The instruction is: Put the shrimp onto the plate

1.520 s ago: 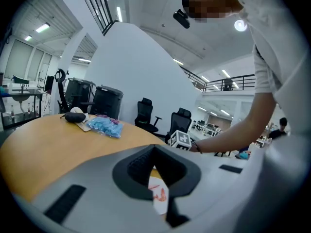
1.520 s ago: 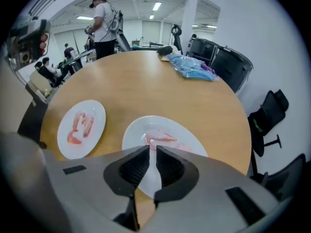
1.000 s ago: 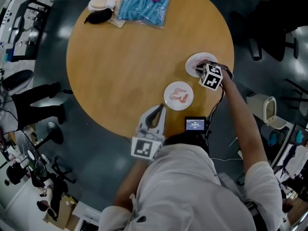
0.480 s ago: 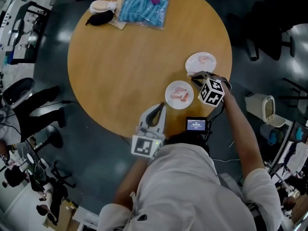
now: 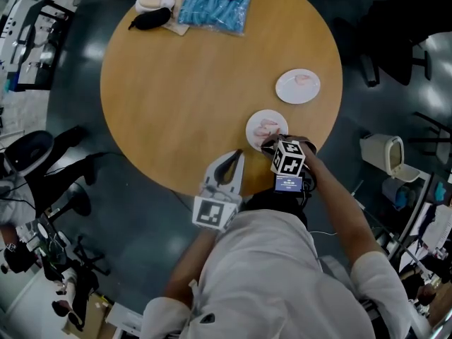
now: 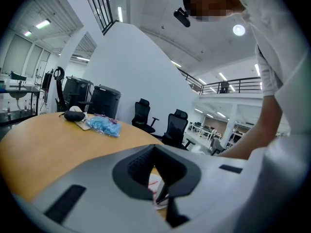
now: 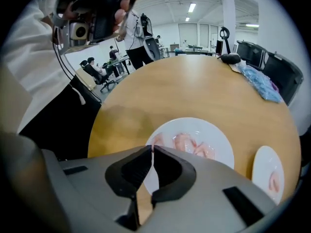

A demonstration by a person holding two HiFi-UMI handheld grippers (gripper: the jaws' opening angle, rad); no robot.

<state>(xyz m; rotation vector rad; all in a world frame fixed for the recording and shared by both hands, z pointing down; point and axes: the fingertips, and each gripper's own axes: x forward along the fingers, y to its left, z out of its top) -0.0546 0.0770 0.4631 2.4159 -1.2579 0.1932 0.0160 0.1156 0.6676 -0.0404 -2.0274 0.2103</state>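
Item: right claw, jaws just closed, pinching 1 shrimp by its edge over the near plate rim. Left claw: pressed together, empty.
Risk: thin grip slips or release comes early, and the shrimp lands on the counter.

Tabletop open between near plate, blue bag.

Pink shrimp, apparently above white plate

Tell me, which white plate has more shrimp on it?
The plate nearest the person, beneath the right gripper: it holds several shrimp, while the other plate farther out holds just one.
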